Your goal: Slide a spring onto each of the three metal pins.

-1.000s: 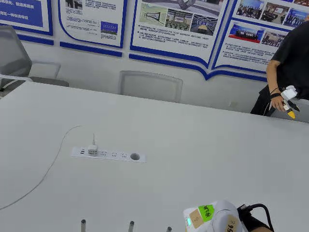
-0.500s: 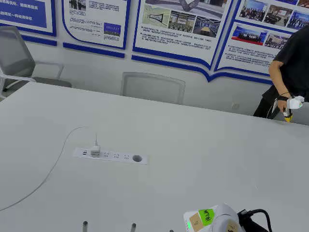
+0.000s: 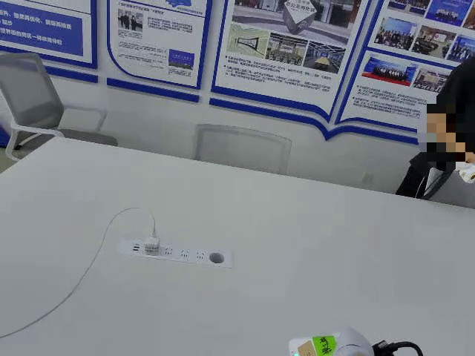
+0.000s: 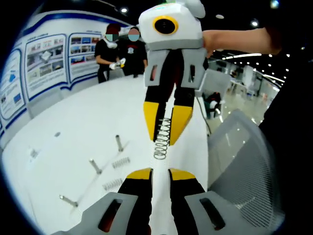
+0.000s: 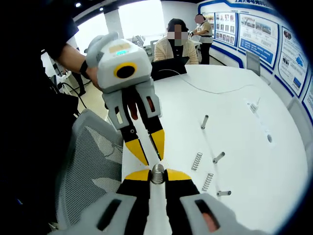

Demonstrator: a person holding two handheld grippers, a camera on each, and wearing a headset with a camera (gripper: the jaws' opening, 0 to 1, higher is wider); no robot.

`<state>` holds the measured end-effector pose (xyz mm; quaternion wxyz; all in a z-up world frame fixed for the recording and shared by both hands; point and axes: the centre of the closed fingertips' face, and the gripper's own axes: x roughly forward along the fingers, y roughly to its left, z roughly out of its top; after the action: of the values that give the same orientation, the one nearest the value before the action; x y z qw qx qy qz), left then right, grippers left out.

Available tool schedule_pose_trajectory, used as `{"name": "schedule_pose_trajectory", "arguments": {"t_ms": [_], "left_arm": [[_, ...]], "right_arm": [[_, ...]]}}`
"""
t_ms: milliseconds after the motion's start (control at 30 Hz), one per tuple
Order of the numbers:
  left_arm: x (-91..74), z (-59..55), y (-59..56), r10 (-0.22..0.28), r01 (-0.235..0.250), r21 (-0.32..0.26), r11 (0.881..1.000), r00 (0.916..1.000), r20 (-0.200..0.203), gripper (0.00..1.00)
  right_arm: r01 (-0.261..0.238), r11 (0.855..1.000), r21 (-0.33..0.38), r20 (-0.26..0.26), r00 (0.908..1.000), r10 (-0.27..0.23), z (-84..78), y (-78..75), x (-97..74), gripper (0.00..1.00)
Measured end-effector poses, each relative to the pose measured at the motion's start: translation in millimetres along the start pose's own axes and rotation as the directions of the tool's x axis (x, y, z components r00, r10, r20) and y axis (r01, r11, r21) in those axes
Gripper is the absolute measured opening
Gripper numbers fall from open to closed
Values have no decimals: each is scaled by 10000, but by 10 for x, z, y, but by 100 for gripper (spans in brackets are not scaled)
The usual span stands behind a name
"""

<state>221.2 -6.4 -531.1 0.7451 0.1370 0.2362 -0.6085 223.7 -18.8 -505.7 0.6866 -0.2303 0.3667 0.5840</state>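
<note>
Three slim grey metal pins (image 4: pixel 119 143) stand bare on the white table (image 4: pixel 73 127), with two loose wire springs (image 4: pixel 121 162) just beside them, so the first threading is in hand. The right gripper (image 4: pixel 164 141) has its jaws clamped on a silver coil spring (image 4: pixel 161 148) held off the table, facing the left gripper (image 4: pixel 160 173), whose jaws are slightly parted and empty. Next, I judge, the coil's open end needs lining up over a pin top.

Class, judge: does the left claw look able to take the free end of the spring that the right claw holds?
Probably yes. The spring sticks out of the right claw straight toward the left claw, whose jaws stand apart just short of it, with nothing in between.
</note>
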Motion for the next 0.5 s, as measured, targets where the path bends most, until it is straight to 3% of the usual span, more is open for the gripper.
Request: {"name": "schedule_pose_trajectory", "arguments": {"t_ms": [500], "left_arm": [[-213, -253, 217, 941, -945, -848, 9919, 9955, -84, 19]], "right_arm": [[461, 9979, 447, -302, 9985, -447, -79, -214, 46, 12]]}}
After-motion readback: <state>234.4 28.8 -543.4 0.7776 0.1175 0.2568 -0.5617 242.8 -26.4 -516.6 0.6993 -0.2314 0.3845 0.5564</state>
